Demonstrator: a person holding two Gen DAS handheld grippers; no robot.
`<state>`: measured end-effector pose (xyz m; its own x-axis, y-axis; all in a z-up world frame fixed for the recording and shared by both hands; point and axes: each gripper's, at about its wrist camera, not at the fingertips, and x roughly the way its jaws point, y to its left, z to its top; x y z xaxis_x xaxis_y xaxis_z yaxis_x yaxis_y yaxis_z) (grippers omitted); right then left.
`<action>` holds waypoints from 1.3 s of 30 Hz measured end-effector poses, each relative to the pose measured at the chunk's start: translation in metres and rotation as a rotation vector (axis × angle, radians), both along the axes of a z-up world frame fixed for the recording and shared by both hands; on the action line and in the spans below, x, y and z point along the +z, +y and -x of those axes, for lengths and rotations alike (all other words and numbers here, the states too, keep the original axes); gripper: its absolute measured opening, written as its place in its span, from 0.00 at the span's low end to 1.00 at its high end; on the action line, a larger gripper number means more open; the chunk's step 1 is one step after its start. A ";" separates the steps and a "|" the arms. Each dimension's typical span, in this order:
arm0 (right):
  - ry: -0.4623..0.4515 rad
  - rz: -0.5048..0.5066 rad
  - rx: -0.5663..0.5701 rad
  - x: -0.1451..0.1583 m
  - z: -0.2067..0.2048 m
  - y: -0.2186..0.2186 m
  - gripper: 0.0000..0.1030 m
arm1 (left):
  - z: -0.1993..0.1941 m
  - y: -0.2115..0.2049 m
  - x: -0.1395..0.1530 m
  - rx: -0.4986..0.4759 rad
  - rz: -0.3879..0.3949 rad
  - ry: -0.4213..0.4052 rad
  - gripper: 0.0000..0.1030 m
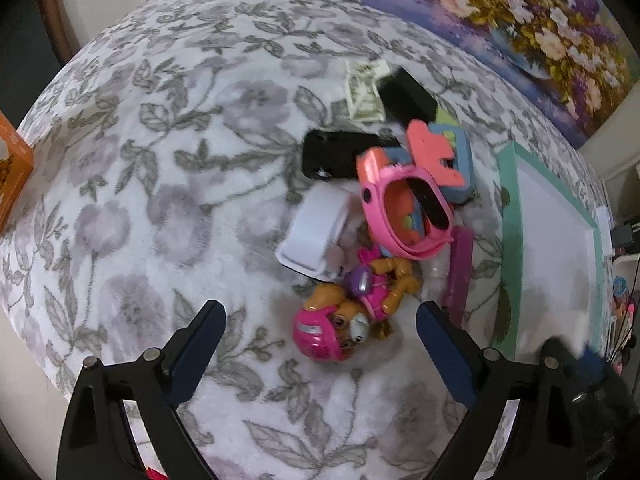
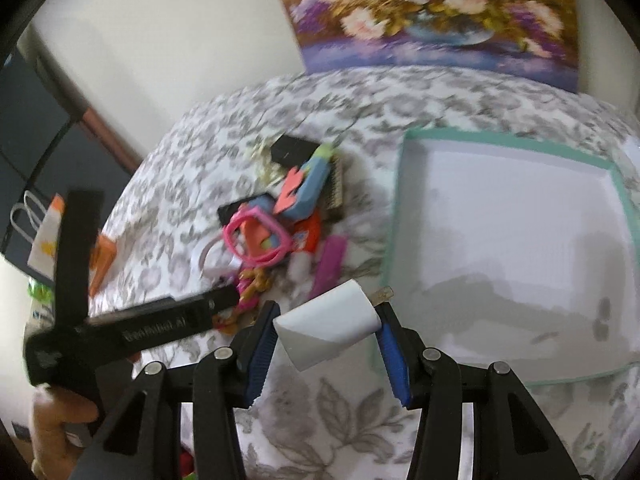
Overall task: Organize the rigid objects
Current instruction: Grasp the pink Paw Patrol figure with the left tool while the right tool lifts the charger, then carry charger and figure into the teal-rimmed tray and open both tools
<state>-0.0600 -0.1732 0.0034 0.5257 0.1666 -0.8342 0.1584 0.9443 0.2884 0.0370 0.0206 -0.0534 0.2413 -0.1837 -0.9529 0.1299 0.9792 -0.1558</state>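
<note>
My right gripper (image 2: 326,340) is shut on a white plug adapter (image 2: 332,324), held above the flowered bedspread near the tray's left rim; its metal prong (image 2: 382,294) sticks out toward the tray. My left gripper (image 1: 320,316) is open, pointing down over a toy pup (image 1: 344,320) with a pink helmet, which lies between the two fingers without touching them. Behind the pup is a pile: a white box (image 1: 316,232), a pink frame (image 1: 400,208), a black flat case (image 1: 340,156), a blue frame (image 1: 460,160) and a purple comb (image 1: 460,272). The right wrist view shows the left gripper (image 2: 156,248) beside the pile.
A white tray with a teal rim (image 2: 500,240) lies right of the pile, nothing in it; its rim (image 1: 508,216) borders the comb. An orange box (image 1: 12,168) sits at the bed's left edge. A flower painting (image 1: 520,20) leans on the wall behind. A hand (image 2: 52,420) holds the left gripper.
</note>
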 end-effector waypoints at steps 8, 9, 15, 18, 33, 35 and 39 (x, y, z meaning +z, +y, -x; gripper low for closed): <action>-0.021 -0.015 -0.108 0.009 0.010 -0.038 0.50 | 0.001 -0.027 -0.017 -0.070 -0.052 0.036 0.77; -0.024 -0.019 -0.118 0.010 0.011 -0.042 0.50 | 0.000 -0.030 -0.019 -0.078 -0.060 0.038 0.74; -0.026 -0.024 -0.159 0.010 0.015 -0.058 0.50 | 0.001 -0.040 -0.025 -0.091 -0.126 0.028 0.64; -0.026 -0.034 -0.173 0.010 0.015 -0.063 0.50 | 0.005 -0.040 -0.023 -0.091 -0.121 0.027 0.64; -0.039 -0.034 -0.246 0.012 0.019 -0.087 0.50 | 0.032 -0.044 0.028 -0.140 -0.097 -0.067 0.63; -0.043 -0.033 -0.255 0.013 0.018 -0.091 0.50 | 0.035 -0.048 0.038 -0.145 -0.086 -0.081 0.61; -0.042 -0.029 -0.291 0.013 0.018 -0.102 0.50 | 0.035 -0.062 0.056 -0.170 -0.051 -0.103 0.45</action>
